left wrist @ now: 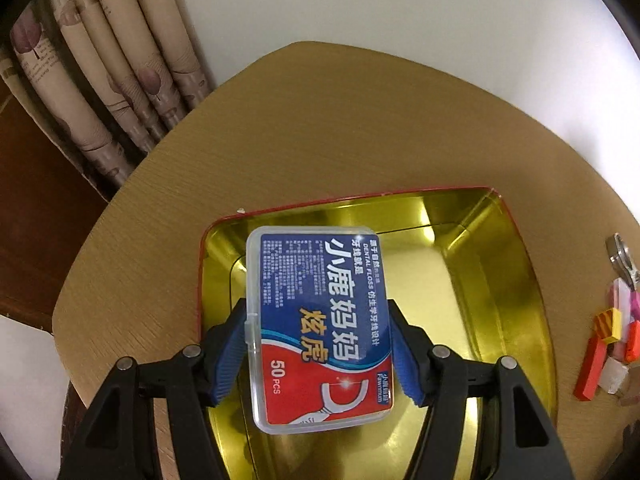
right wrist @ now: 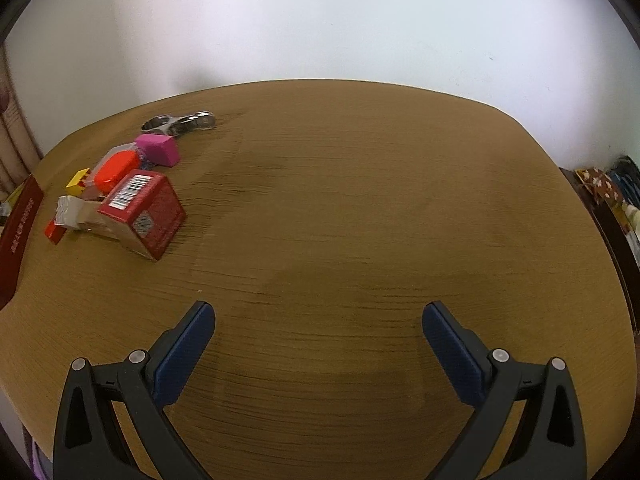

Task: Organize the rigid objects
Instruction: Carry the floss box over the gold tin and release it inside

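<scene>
My left gripper (left wrist: 318,320) is shut on a clear plastic dental floss box (left wrist: 318,328) with a blue and red label. It holds the box over the left half of a gold-lined tin tray with a red rim (left wrist: 500,280). The tray's inside shows nothing but reflections. My right gripper (right wrist: 318,312) is open above bare table with nothing between its fingers. In the right wrist view a cluster lies at the far left: a red tin box (right wrist: 146,214), an orange-capped container (right wrist: 116,170), a pink block (right wrist: 158,150), a yellow block (right wrist: 78,182) and metal clips (right wrist: 180,122).
The wooden table (right wrist: 360,200) stands against a white wall. The tray's red outer wall (right wrist: 18,232) shows at the left edge of the right wrist view. Patterned curtains (left wrist: 100,80) hang beyond the table's far left. Coloured blocks (left wrist: 600,344) lie right of the tray.
</scene>
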